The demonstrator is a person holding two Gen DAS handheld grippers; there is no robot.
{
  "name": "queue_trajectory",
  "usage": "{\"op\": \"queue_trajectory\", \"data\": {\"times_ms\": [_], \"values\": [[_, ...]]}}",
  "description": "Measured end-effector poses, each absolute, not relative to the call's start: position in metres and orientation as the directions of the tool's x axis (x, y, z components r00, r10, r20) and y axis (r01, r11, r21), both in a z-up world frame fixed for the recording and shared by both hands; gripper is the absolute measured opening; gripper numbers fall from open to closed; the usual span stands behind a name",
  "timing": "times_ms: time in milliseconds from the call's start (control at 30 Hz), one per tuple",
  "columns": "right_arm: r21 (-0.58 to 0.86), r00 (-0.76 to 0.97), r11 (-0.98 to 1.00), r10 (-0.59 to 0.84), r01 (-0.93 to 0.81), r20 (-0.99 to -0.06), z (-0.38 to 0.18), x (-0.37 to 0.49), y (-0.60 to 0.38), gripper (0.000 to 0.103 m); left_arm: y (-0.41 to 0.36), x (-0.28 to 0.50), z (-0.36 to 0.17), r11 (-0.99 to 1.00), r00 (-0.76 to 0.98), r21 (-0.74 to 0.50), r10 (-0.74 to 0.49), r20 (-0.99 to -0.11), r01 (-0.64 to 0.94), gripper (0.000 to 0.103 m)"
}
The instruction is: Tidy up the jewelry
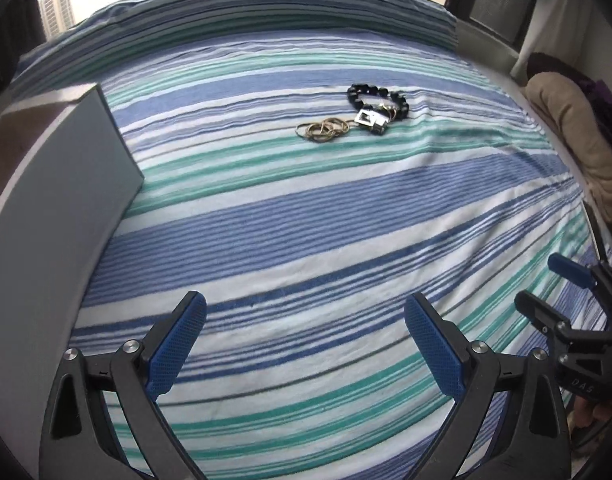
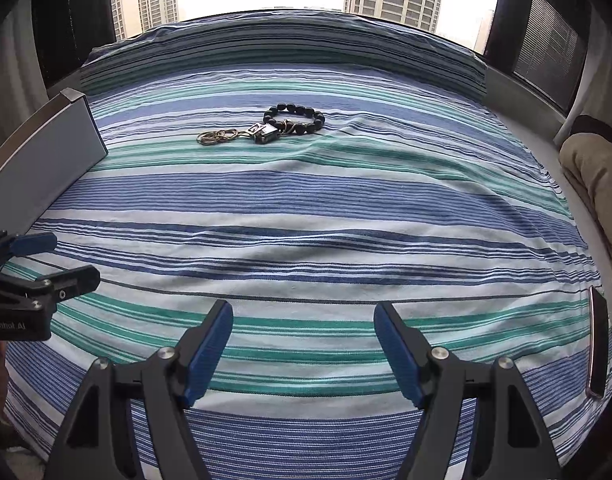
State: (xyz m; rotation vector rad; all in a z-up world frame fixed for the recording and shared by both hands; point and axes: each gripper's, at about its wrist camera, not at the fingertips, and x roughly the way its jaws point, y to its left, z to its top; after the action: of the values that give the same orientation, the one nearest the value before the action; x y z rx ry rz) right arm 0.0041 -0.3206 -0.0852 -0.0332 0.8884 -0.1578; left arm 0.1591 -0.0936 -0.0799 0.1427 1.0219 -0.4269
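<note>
The left gripper (image 1: 305, 320), black-armed with blue textured pads, hangs spread wide over the near part of the striped blue, teal and white bedspread (image 1: 306, 220), holding nothing. The right gripper (image 2: 304, 330), built the same, is likewise spread and empty, just beside it on the right; each shows at the edge of the other's view.

Far ahead of both, near the middle of the bed, the jewelry lies in one small cluster: a black beaded bracelet (image 2: 295, 119) farthest off, a small dark square metallic piece (image 2: 265, 133) touching its near-left edge, and a tangle of thin gold-coloured rings (image 2: 218, 136) just left of that. Whether the pieces are linked or merely touching cannot be told.

Judging by this, the organizing has not begun: every piece sits loose on the cloth, well apart from both grippers, and all the sorting is left.

At the left edge stands a grey flat-sided box or panel with a pale metal rim (image 1: 66, 152), possibly the place for the jewelry, though its inside is hidden. A beige cushion (image 2: 598, 176) lies at the far right, and a dark slim phone-like slab (image 2: 598, 348) at the near right. Nothing lies between grippers and cluster; only soft wrinkles in the cloth.
</note>
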Motion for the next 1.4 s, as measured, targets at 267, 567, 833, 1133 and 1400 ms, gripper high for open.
{"op": "queue_trajectory", "data": {"times_ms": [267, 567, 833, 1133, 1400], "values": [[-0.046, 0.618, 0.987, -0.132, 0.152, -0.775, -0.084, -0.002, -0.334, 0.075, -0.156, 0.259, -0.099, 0.856, 0.48, 0.041, -0.25, -0.841, 0.516, 0.094], [-0.032, 0.608, 0.985, -0.129, 0.168, -0.783, -0.088, -0.008, -0.345, 0.075, -0.169, 0.272, -0.112, 0.844, 0.494, -0.02, -0.333, -0.803, 0.536, 0.028], [-0.003, 0.617, 0.984, -0.114, 0.179, -0.779, -0.086, -0.008, -0.349, 0.075, -0.123, 0.205, -0.089, 0.853, 0.484, -0.058, -0.348, -0.803, 0.519, 0.026], [0.001, 0.614, 0.988, -0.096, 0.155, -0.783, -0.084, -0.007, -0.336, 0.075, -0.047, 0.137, -0.093, 0.906, 0.407, -0.11, -0.289, -0.866, 0.408, 0.035], [-0.017, 0.608, 0.994, -0.079, 0.107, -0.79, -0.082, -0.012, -0.309, 0.075, -0.04, 0.113, -0.08, 0.896, 0.47, -0.114, -0.329, -0.819, 0.429, 0.085]]}}
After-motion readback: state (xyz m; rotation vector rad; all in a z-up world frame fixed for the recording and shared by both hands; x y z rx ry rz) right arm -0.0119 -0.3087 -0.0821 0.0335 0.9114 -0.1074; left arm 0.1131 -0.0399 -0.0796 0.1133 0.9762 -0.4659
